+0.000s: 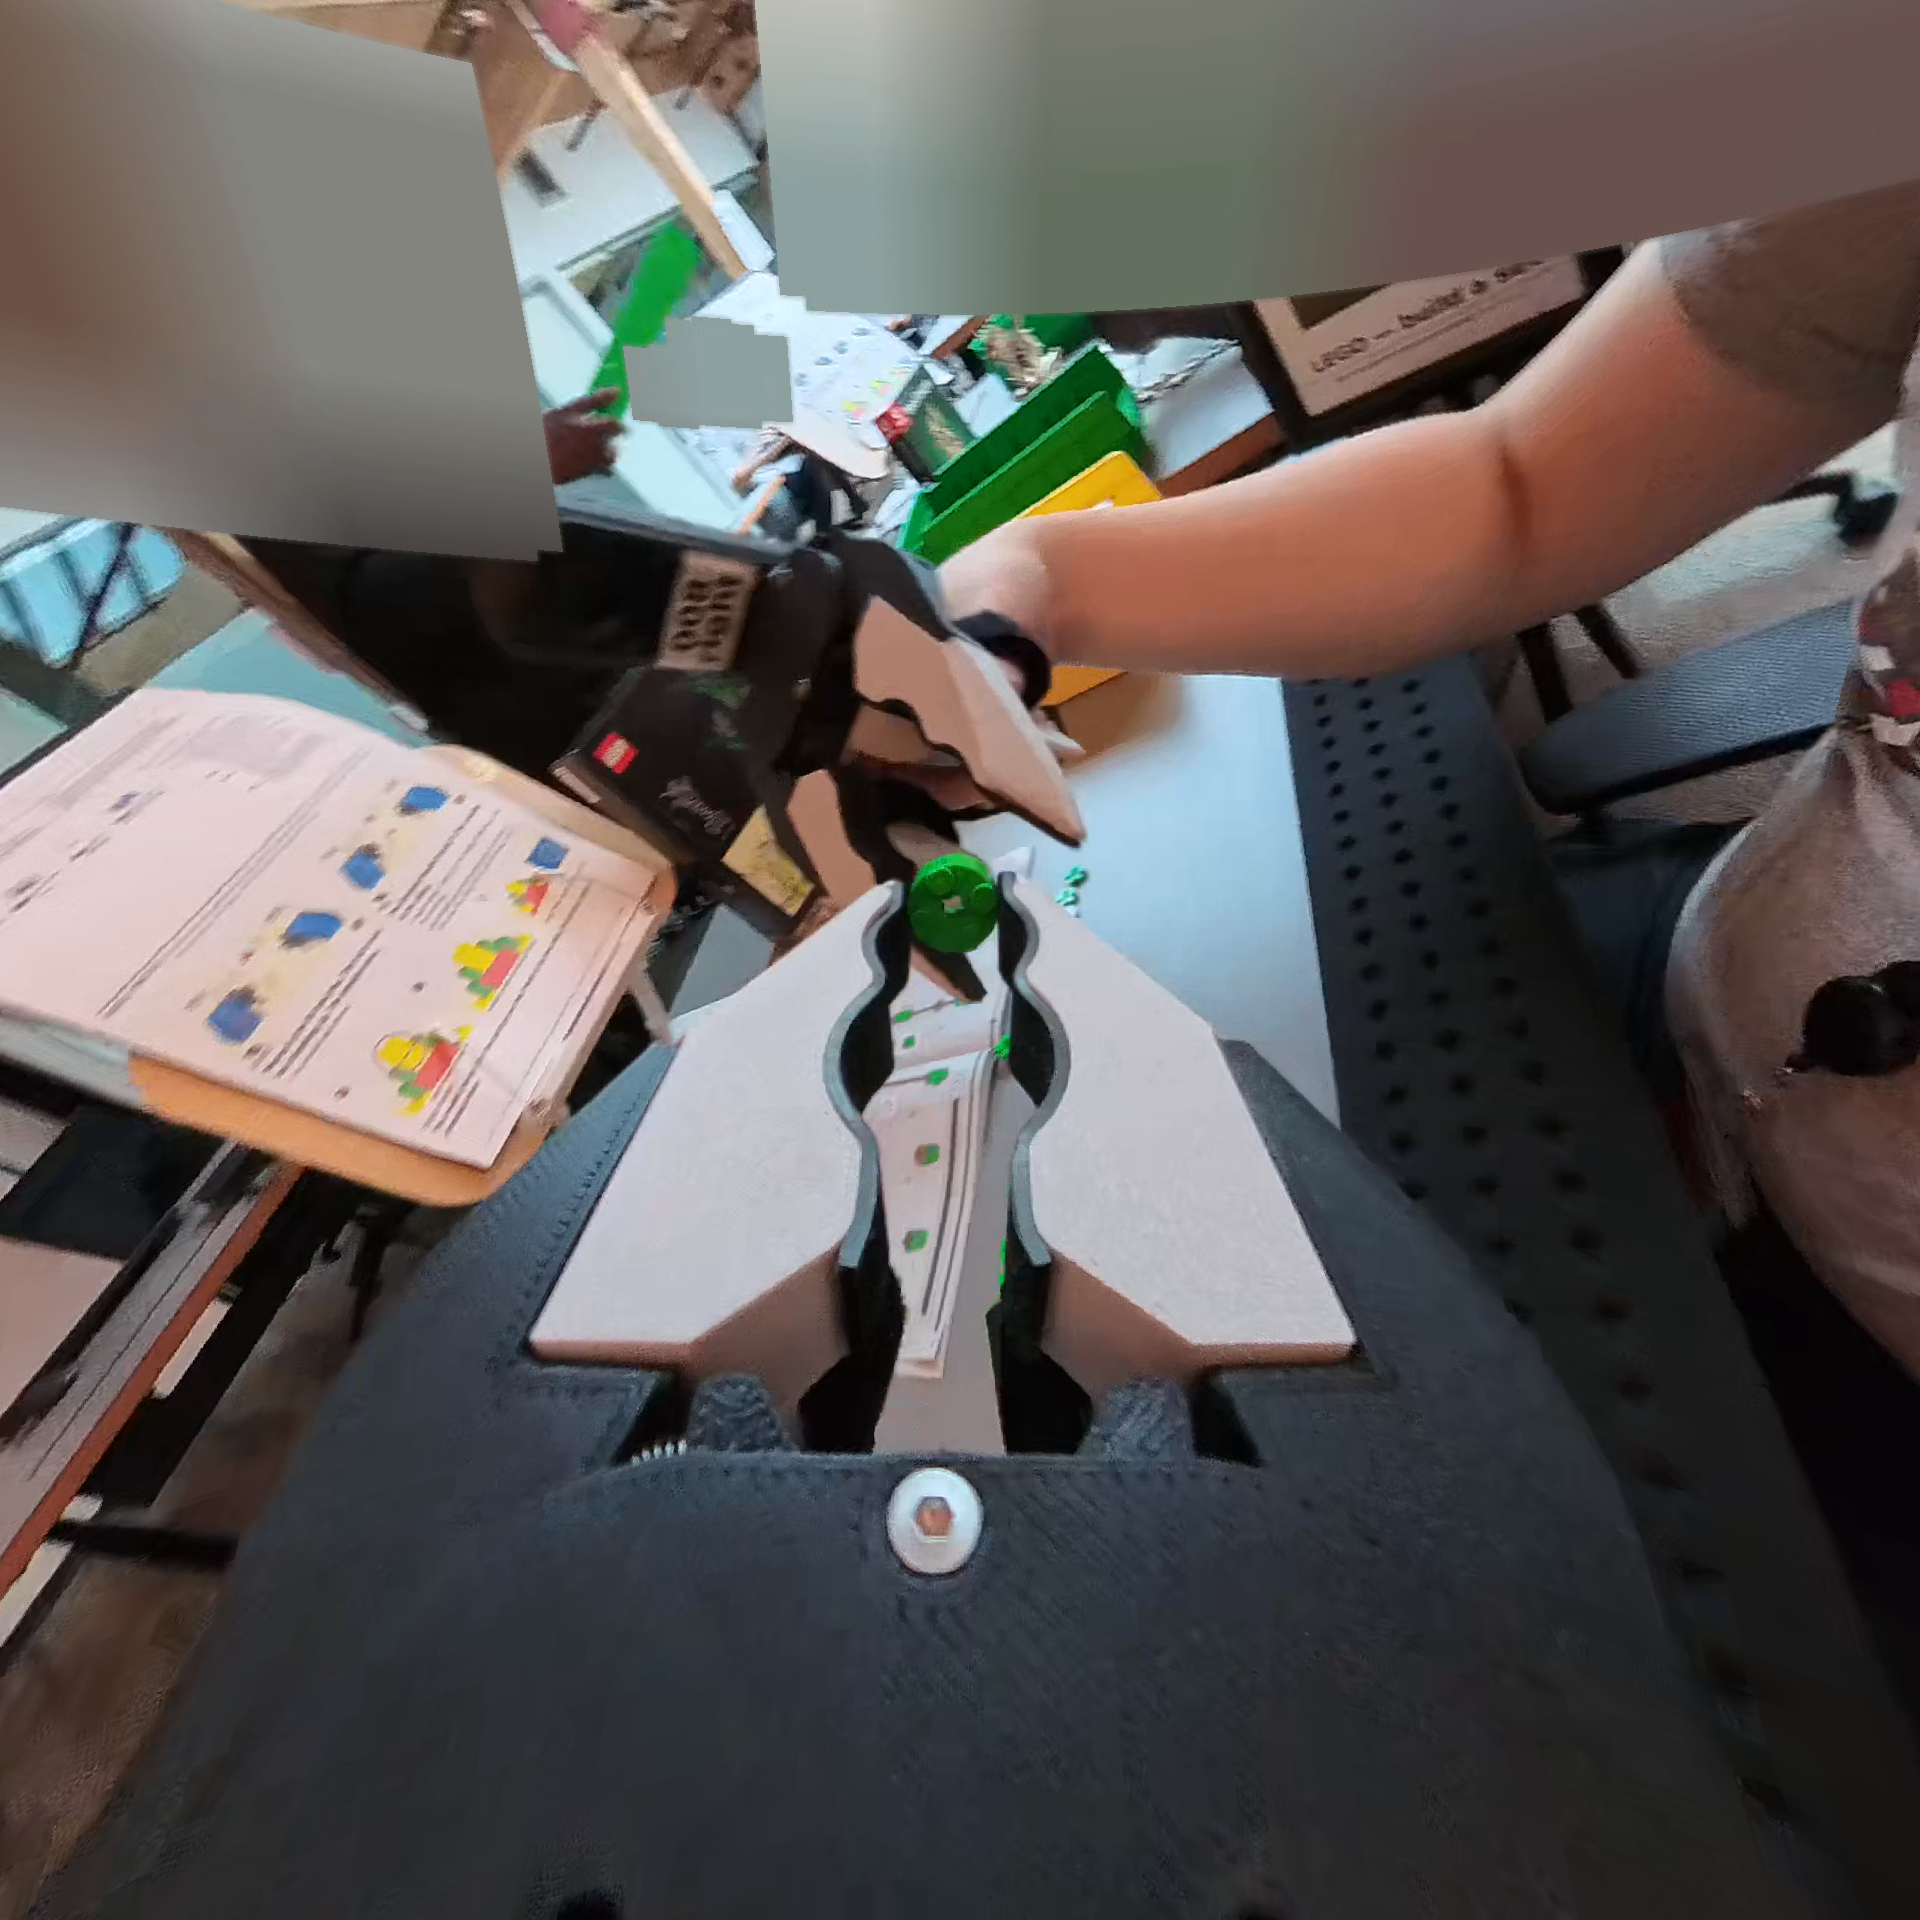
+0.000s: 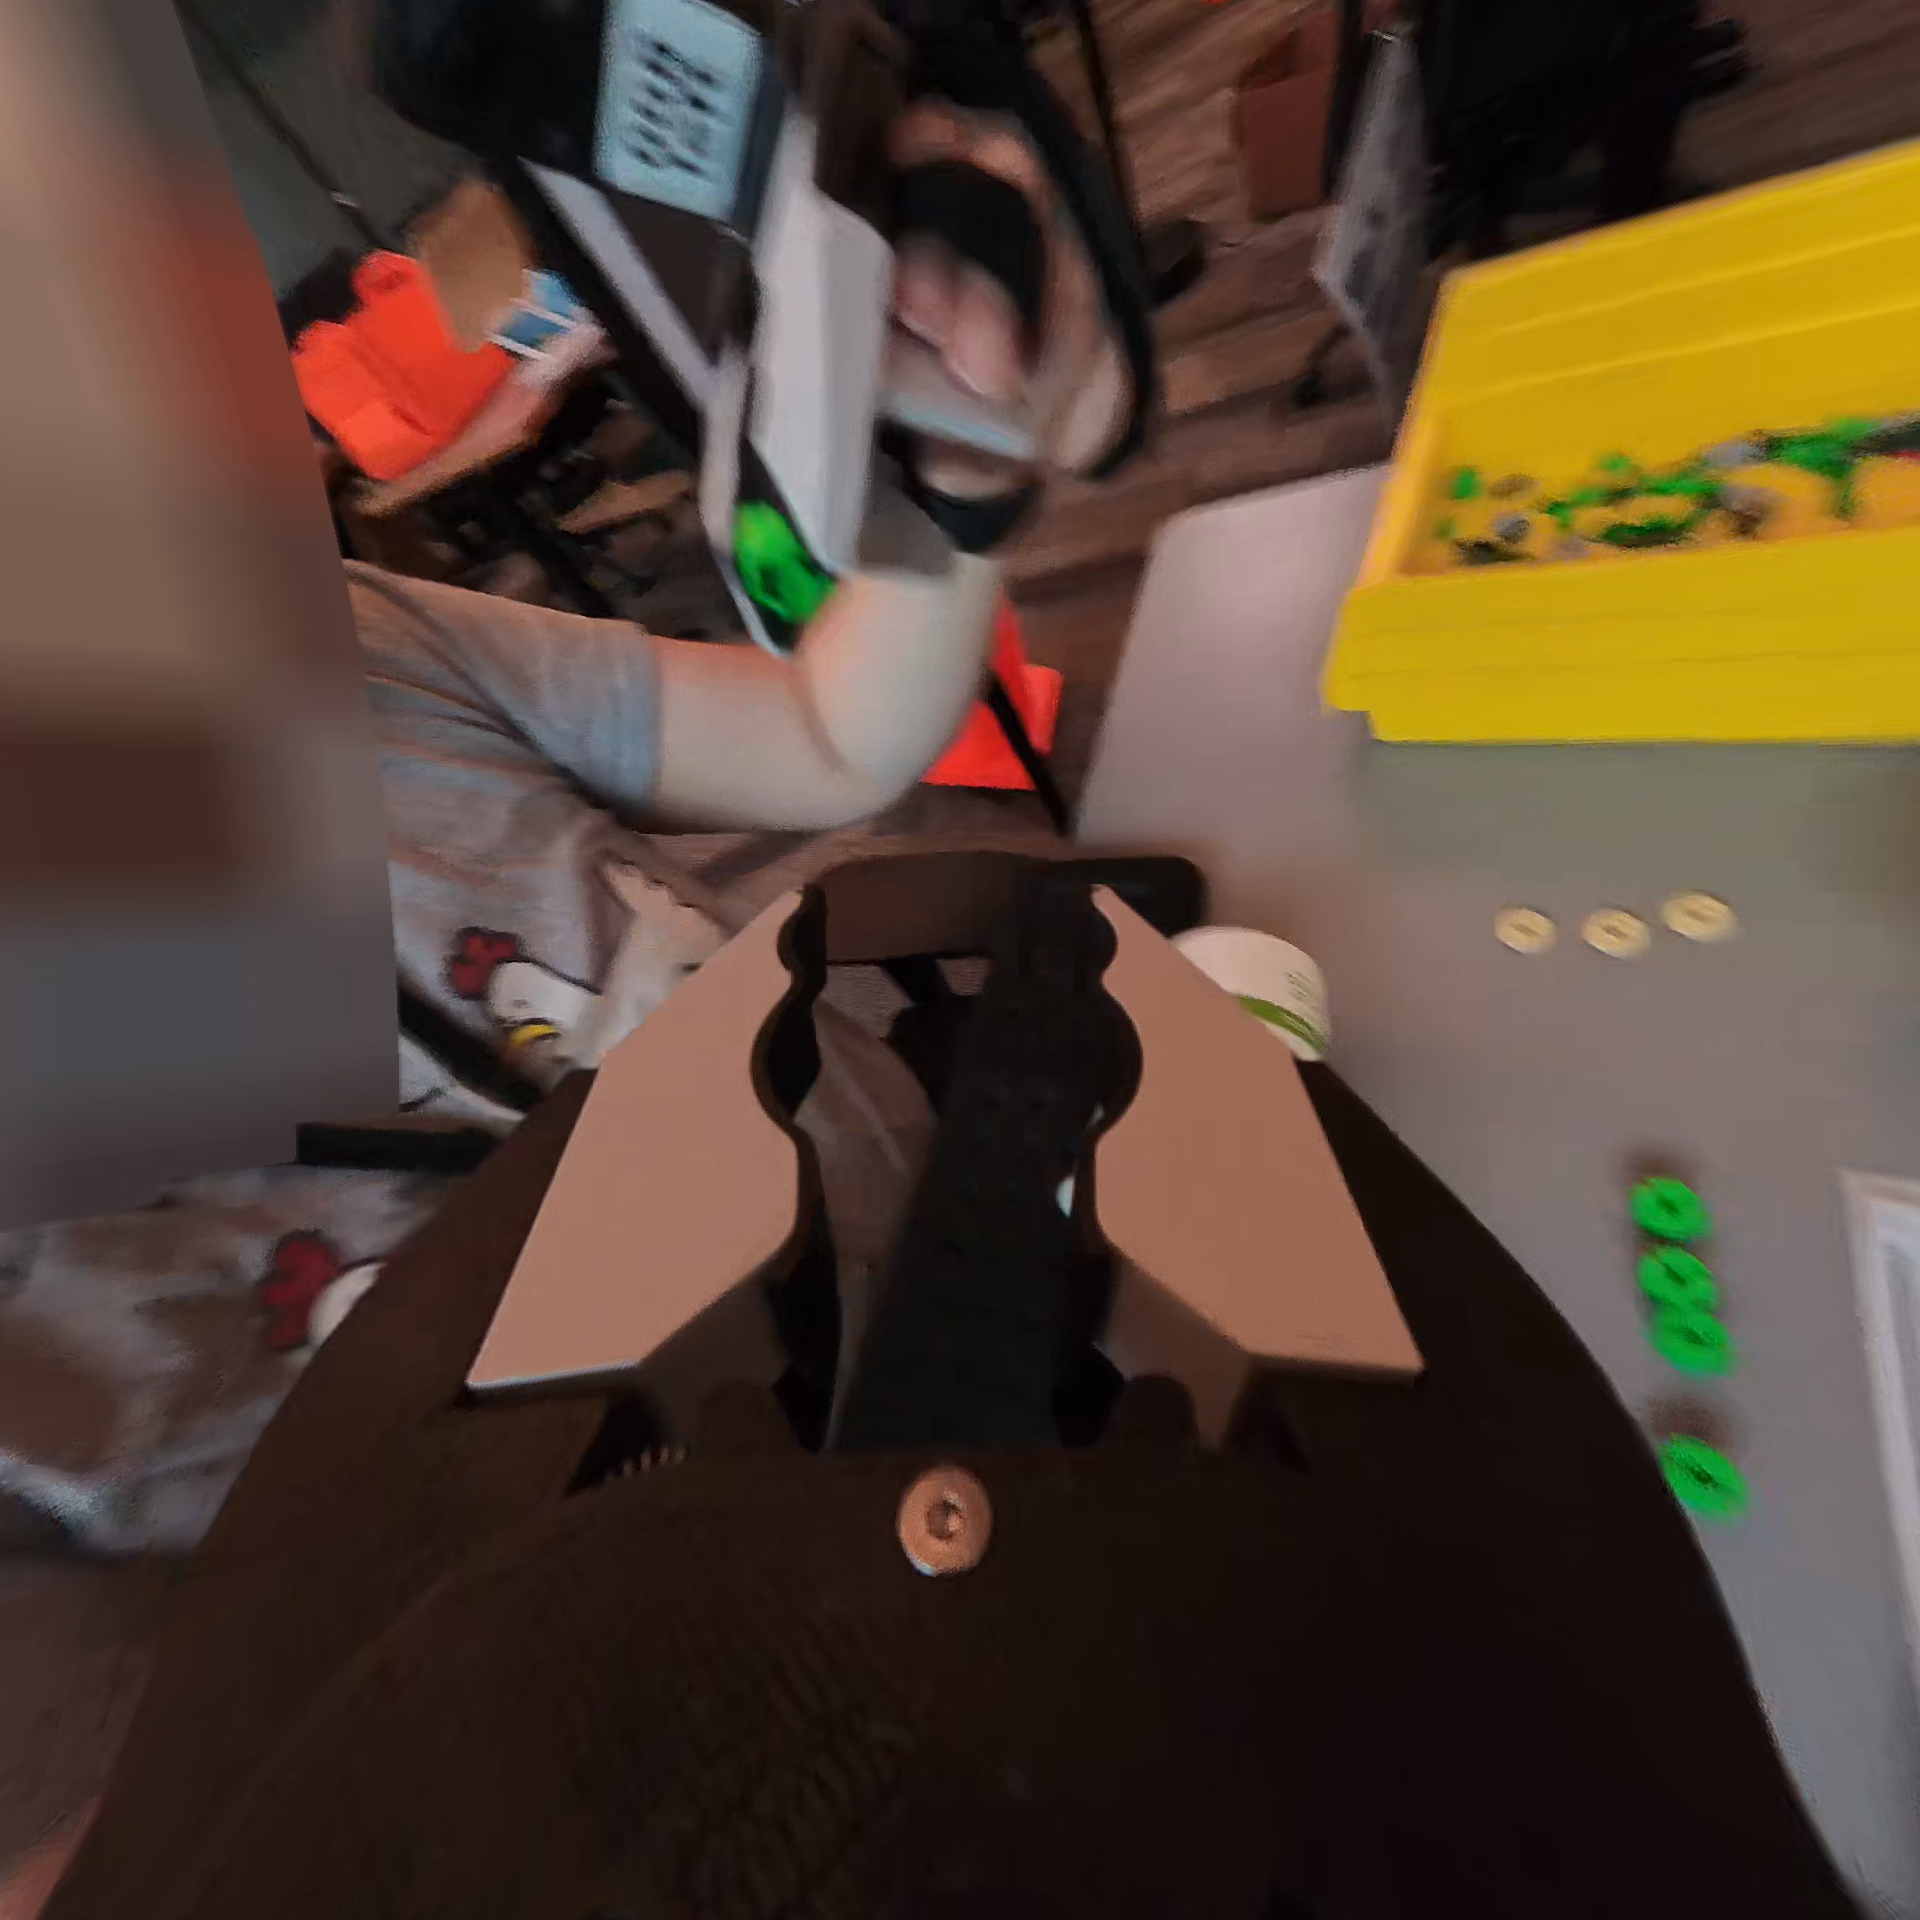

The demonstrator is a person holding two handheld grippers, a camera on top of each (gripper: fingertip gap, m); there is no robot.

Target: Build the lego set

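Observation:
My left gripper (image 1: 951, 902) is shut on a green round lego piece (image 1: 951, 902), pinched at its fingertips and held in the air above the grey table (image 1: 1195, 935). One of the right gripper's beige fingers (image 1: 987, 727) shows just beyond the piece, held by a bare arm. In the blurred right wrist view my right gripper (image 2: 951, 914) is open and empty; the left gripper (image 2: 779, 582) with the green piece (image 2: 779, 571) hangs above it. Three more green round pieces (image 2: 1683, 1340) and three tan round pieces (image 2: 1610, 930) lie on the table.
A yellow bin (image 2: 1662, 468) with green parts stands at the table's far side, green bins (image 1: 1029, 447) behind. An instruction sheet on a clipboard (image 1: 312, 935), a black lego box (image 1: 675, 769), a booklet (image 1: 935, 1143), a white cup (image 2: 1278, 987) and a black perforated chair arm (image 1: 1455, 935) are nearby. One gripper's finger ends stand about 5 cm off the other's. My right gripper is the nearer one to the white cup (image 2: 1278, 987): about 15 cm, against 20 cm.

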